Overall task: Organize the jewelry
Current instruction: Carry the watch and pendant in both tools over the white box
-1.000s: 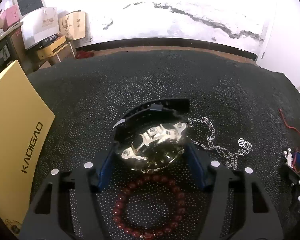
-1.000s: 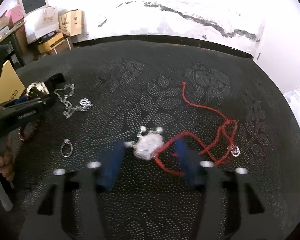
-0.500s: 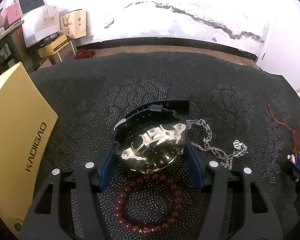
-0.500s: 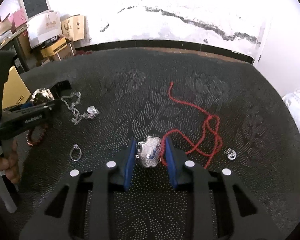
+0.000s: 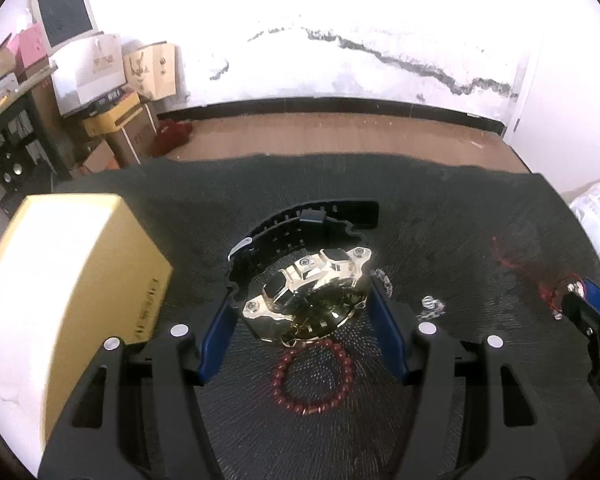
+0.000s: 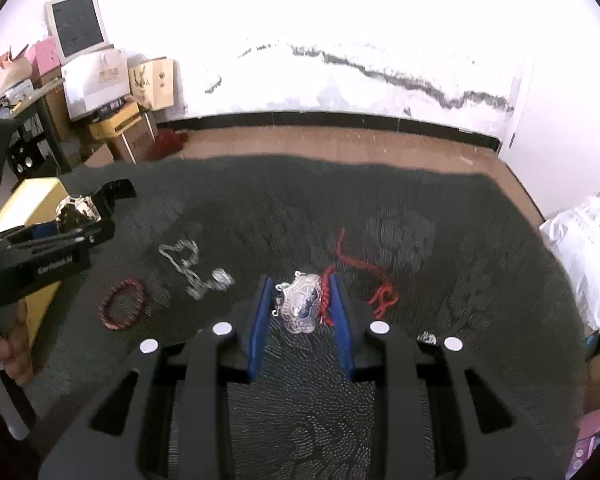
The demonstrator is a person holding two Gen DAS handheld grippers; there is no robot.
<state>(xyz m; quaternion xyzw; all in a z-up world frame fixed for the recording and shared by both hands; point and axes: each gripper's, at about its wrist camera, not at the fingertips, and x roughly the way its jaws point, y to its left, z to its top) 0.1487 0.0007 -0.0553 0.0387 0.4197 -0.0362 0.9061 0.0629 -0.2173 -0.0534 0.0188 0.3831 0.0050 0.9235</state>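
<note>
My left gripper (image 5: 302,312) is shut on a chunky gold watch (image 5: 312,292) with a black strap and holds it above the dark cloth, beside a yellow box (image 5: 64,280). A red bead bracelet (image 5: 314,376) lies under it. My right gripper (image 6: 300,304) is shut on a silver lock pendant (image 6: 300,306) whose red cord (image 6: 364,268) trails off to the right. The left gripper with the watch (image 6: 78,210) also shows at the left of the right wrist view. A silver chain (image 6: 188,264) and the bracelet (image 6: 124,308) lie on the cloth between the grippers.
The black patterned cloth (image 6: 460,280) covers the table. A small silver ring (image 6: 426,337) lies by the right gripper. Boxes, bags and a monitor (image 6: 76,24) stand at the back left. White packaging (image 6: 588,248) lies at the right edge.
The right gripper closed on the silver pendant and lifted it, dragging the red cord. The left gripper raised the watch off the cloth and moved it left toward the yellow box.
</note>
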